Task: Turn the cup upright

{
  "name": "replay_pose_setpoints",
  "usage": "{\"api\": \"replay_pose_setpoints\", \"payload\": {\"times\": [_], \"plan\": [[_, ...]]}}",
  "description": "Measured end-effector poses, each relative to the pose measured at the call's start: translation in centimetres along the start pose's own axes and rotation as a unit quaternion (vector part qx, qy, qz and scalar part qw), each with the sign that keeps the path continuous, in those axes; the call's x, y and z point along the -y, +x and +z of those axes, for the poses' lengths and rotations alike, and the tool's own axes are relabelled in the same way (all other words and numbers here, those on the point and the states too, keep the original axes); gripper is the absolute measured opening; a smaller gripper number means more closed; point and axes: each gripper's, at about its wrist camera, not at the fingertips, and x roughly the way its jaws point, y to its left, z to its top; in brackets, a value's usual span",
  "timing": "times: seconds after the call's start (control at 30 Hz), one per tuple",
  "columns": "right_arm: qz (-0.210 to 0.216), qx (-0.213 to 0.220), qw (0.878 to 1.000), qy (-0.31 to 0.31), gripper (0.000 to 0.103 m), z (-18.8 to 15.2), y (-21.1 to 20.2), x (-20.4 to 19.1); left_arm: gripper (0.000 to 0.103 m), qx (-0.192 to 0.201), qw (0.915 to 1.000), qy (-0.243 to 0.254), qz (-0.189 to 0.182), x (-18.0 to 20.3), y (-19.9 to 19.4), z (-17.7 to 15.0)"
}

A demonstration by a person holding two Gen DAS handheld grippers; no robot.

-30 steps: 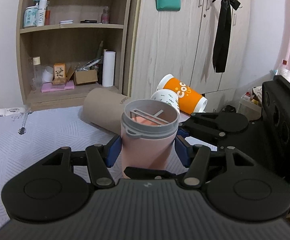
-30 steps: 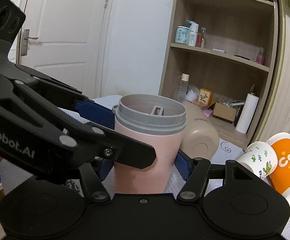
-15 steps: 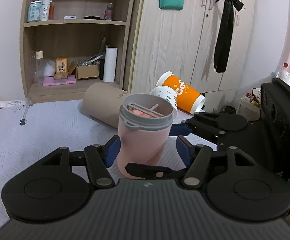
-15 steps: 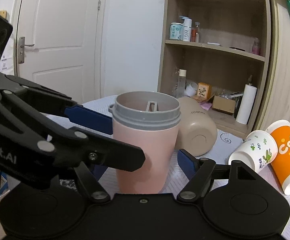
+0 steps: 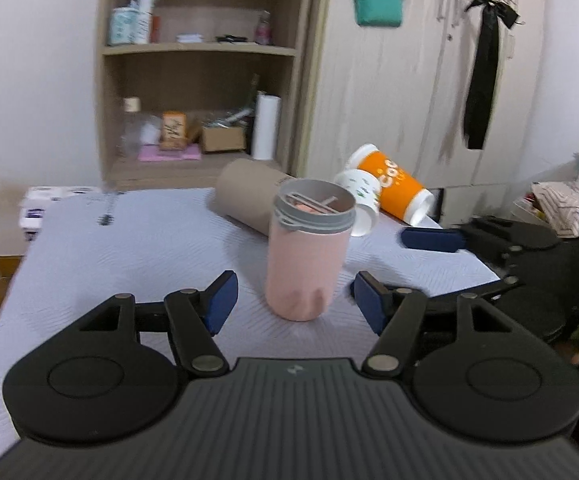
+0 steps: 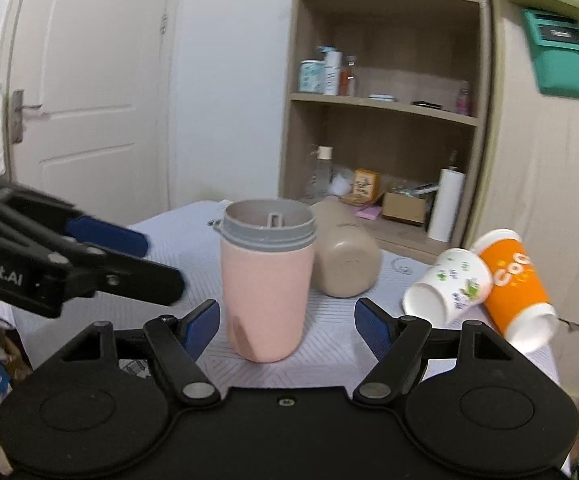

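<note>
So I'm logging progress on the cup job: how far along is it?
Done: the pink cup stands upright on the table, grey rim up. In hand: nothing; the left tongs and right tongs are open, clear of it. Left: the tan cup, white cup and orange cup lie on their sides.

Change over the last 1 s: both grippers release the pink cup (image 5: 307,256). The left gripper (image 5: 293,300), formerly closed around the cup's lower body, now stands withdrawn with its blue pads (image 5: 219,300) spread wide and clear of the cup wall. The right gripper (image 6: 287,322) is likewise pulled back, its pads (image 6: 371,326) apart from the cup (image 6: 267,280). The cup, earlier enclosed between 2 pairs of fingers, now stands upright and unsupported on the white cloth (image 5: 149,248), mouth upward, farther from both cameras.
</note>
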Motion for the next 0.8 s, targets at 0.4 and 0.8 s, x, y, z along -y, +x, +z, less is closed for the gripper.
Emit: {"api": "replay_pose_setpoints", "payload": {"times": [0.4, 0.8], "plan": [[-0.054, 0.048, 0.997, 0.032, 0.079, 1.4, -7.2, -2.2, 0.073, 0.035, 0.9966, -0.043, 0.06, 0.0, -5.8, -0.4], [-0.1, 0.026, 0.993, 0.054, 0.083, 1.5, -9.4, -1.8, 0.077, 0.021, 0.9939, -0.041, 0.1, 0.6, -7.3, -0.5]]}}
